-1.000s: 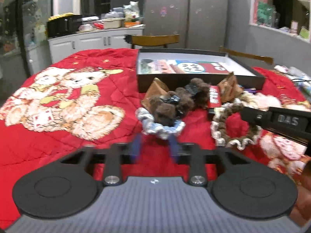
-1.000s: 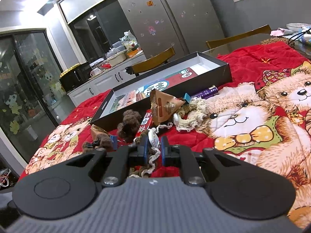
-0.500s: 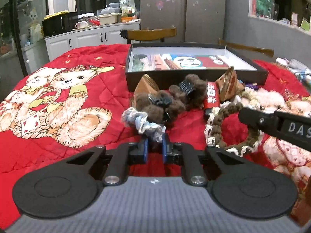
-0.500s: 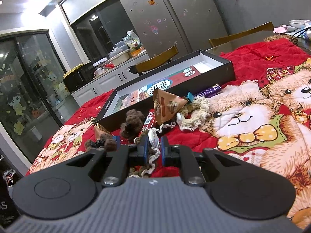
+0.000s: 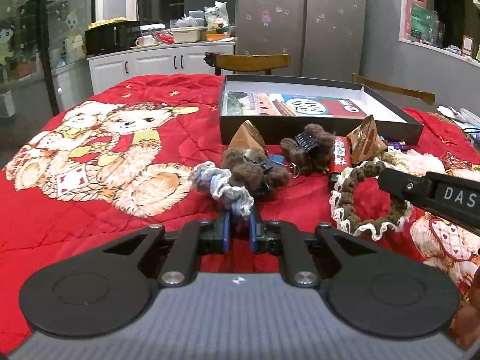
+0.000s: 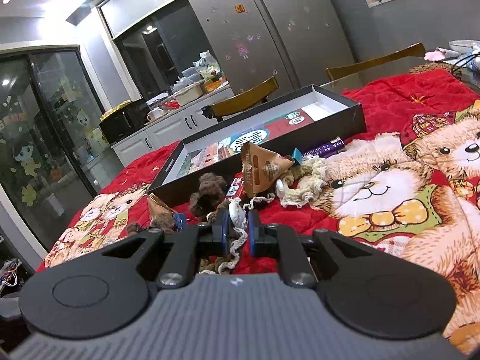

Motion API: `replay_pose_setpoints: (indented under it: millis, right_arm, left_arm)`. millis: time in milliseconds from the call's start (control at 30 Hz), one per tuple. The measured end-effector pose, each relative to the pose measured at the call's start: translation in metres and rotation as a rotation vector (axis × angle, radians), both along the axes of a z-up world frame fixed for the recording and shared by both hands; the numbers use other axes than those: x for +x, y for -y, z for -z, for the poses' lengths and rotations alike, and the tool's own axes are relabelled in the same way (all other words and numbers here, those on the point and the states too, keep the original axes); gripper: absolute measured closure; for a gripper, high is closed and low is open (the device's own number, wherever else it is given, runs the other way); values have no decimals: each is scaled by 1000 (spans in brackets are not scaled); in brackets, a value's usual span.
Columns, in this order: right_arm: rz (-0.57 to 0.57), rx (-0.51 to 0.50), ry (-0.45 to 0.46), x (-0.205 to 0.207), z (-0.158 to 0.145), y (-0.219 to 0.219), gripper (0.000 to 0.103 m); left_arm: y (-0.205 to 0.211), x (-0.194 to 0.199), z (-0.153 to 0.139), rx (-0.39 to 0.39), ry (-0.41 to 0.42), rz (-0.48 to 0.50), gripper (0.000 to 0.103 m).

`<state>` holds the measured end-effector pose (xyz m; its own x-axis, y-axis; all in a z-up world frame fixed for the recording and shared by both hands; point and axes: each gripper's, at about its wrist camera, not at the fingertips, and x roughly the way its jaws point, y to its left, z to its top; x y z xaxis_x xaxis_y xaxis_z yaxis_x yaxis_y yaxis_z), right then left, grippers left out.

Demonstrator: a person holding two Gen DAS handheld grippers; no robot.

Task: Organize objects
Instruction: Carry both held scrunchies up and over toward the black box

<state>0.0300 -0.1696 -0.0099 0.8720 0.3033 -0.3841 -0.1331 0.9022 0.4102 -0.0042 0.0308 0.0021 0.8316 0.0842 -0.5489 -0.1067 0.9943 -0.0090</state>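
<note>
My left gripper (image 5: 239, 220) is shut on a blue and white frilly scrunchie (image 5: 220, 184) and holds it above the red bear blanket. My right gripper (image 6: 237, 225) is shut on a brown scrunchie with cream lace trim (image 6: 231, 252); the same scrunchie hangs from it in the left wrist view (image 5: 357, 198). A black open box (image 5: 312, 126) with a printed card inside lies beyond the pile; it also shows in the right wrist view (image 6: 357, 117). Between grippers and box lie two brown fuzzy hair clips (image 5: 309, 147), two brown triangular packets (image 5: 364, 141) and a red snack bar (image 5: 339, 157).
A cream scrunchie (image 6: 309, 177) and a purple packet (image 6: 325, 148) lie by the box's near right corner. Wooden chairs (image 5: 252, 61) stand behind the table. White cabinets (image 5: 156, 66) and a steel fridge (image 5: 303, 21) are farther back. Bare blanket (image 5: 90, 156) lies to the left.
My left gripper closed on the blue and white scrunchie and lifted it off the blanket. The right gripper stayed shut on the brown scrunchie and rose slightly.
</note>
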Motion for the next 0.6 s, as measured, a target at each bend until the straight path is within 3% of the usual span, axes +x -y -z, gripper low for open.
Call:
replay_pose_setpoints:
  millis: [333, 600]
  right_arm:
    - [-4, -64, 19, -4, -6, -14, 87]
    - [-69, -60, 68, -17, -25, -32, 87]
  left_arm:
    - [-4, -21, -5, 14, 17, -13, 88]
    - [-9, -39, -14, 11, 46, -19, 88]
